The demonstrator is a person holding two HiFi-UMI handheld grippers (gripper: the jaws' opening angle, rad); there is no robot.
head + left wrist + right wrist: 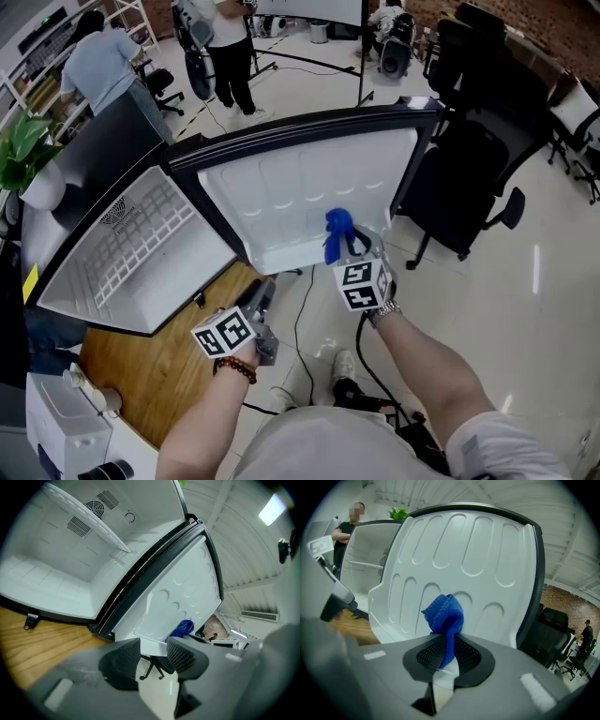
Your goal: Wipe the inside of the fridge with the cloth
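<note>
The small fridge lies with its white inside and wire shelf showing at the left. Its door stands open in the middle, with the white moulded liner facing me. A bunched blue cloth is pinched in my right gripper, which is shut on it. The cloth sticks up past the jaws just in front of the liner's lower part; I cannot tell whether it touches. My left gripper hangs open and empty below the door's hinge corner, over the wooden top.
The fridge rests on a wooden table. A black office chair stands right of the door. Two people are at the back, a plant at the far left, a white appliance at the lower left, and cables on the floor.
</note>
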